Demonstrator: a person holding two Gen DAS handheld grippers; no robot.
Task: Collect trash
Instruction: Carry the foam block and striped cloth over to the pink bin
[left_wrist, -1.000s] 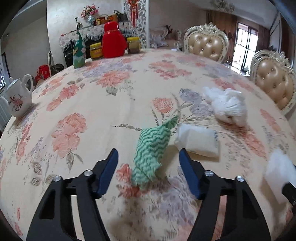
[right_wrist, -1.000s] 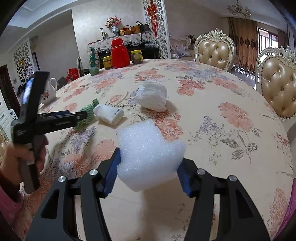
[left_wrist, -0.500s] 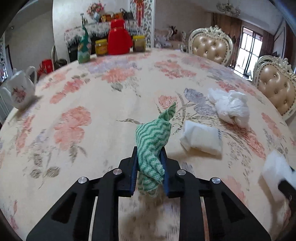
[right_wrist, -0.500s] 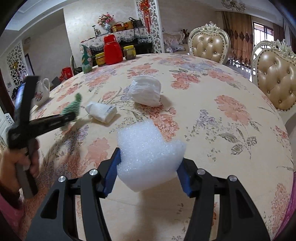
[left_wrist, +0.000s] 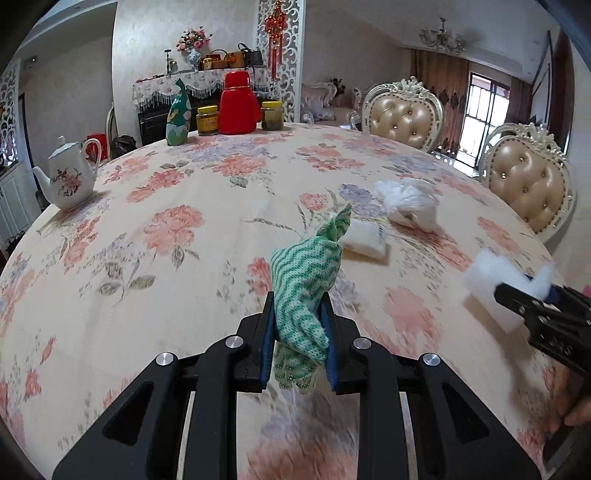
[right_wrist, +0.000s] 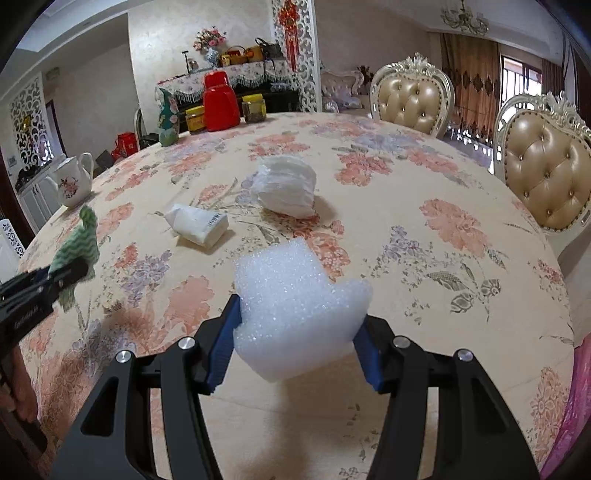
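My left gripper (left_wrist: 298, 332) is shut on a green-and-white wavy cloth (left_wrist: 306, 280), lifted off the floral table (left_wrist: 147, 295); the same green cloth (right_wrist: 75, 247) shows at the left of the right wrist view. My right gripper (right_wrist: 295, 343) is shut on a white foam piece (right_wrist: 295, 299), and that foam piece (left_wrist: 495, 284) appears at the right of the left wrist view. On the table lie a white tissue pack (right_wrist: 197, 223) and a crumpled white plastic bag (right_wrist: 286, 186). The tissue pack (left_wrist: 365, 240) is partly hidden behind the cloth, with the plastic bag (left_wrist: 408, 201) beyond it.
A white teapot (left_wrist: 68, 177) stands at the table's left edge. At the far edge stand a red flask (left_wrist: 238, 103), two jars (left_wrist: 207, 121) and a green bottle (left_wrist: 178, 112). Two padded chairs (left_wrist: 406, 114) stand at the right. A hand (right_wrist: 14, 387) holds the left gripper.
The left gripper closed on the green cloth, lifted it off the table and drew back toward the near left. The right gripper kept hold of the foam and barely moved.
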